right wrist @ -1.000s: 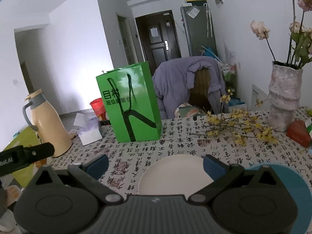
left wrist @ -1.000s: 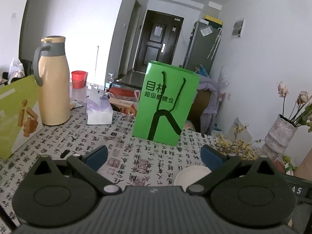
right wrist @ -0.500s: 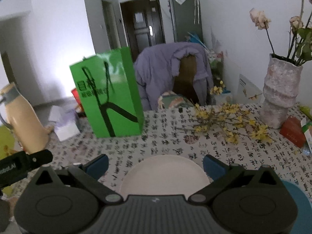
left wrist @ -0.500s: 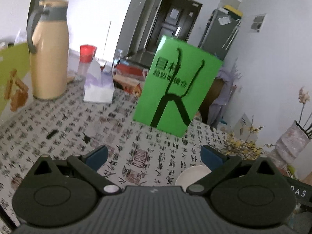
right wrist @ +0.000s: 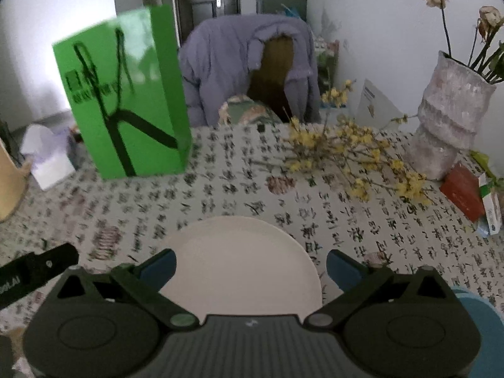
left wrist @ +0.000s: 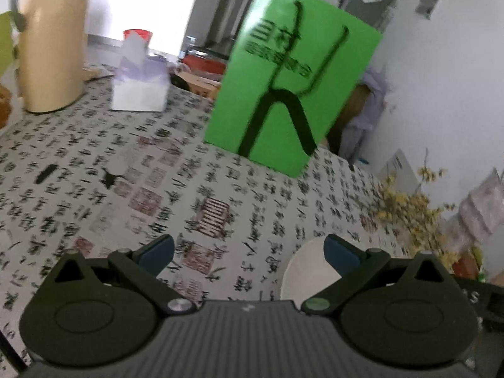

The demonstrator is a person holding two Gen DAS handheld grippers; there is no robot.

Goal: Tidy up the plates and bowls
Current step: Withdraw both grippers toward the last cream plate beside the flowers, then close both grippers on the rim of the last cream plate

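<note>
Between the right gripper's (right wrist: 250,266) spread fingers lies the white plate (right wrist: 239,258).

You are looking at a white plate (right wrist: 239,261) lying on a tablecloth (right wrist: 362,220) printed with black calligraphy and reddish seal marks. A bright green bag (right wrist: 126,100) is showing black lettering and black cord handles. A lilac jacket (right wrist: 226,63) is draping the brown chair, and yellow blossoms (right wrist: 356,157) are spreading beside a mottled grey-pink vase (right wrist: 450,119).
</note>
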